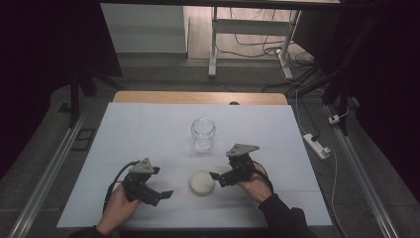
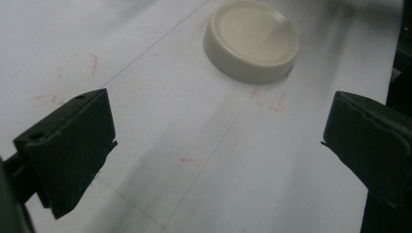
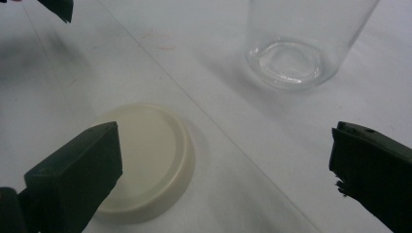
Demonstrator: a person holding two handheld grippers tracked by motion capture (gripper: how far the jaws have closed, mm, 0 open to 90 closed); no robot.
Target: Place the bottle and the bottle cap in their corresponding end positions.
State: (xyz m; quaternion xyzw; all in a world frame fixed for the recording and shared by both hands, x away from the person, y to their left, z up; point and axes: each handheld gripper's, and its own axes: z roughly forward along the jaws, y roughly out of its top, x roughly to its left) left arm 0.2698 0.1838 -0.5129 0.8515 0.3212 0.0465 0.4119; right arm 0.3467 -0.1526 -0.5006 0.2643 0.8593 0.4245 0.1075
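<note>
High view, lower middle of the frame: the cream lid (image 1: 202,182) lies flat on the white table (image 1: 148,129), between the left gripper (image 1: 166,194) and the right gripper (image 1: 214,175). Both stand wide open, holding nothing, angled inward toward it.

The worktop (image 1: 148,129) is covered in a white sheet, with a strip of bare wood (image 1: 198,97) showing along its edge far beyond the tongs. Faint red marks (image 2: 267,99) dot the sheet. Past that edge, grey floor (image 1: 163,74) runs to a white frame (image 1: 214,44) on legs, with loose cables (image 1: 257,47) beneath it. Out past the right tongs a white power strip (image 1: 317,145) lies on the floor, its cord trailing away. Metal rails (image 1: 49,173) flank the worktop on both sides. Both sides of the room are dark; light falls mainly on the worktop and the floor behind.
</note>
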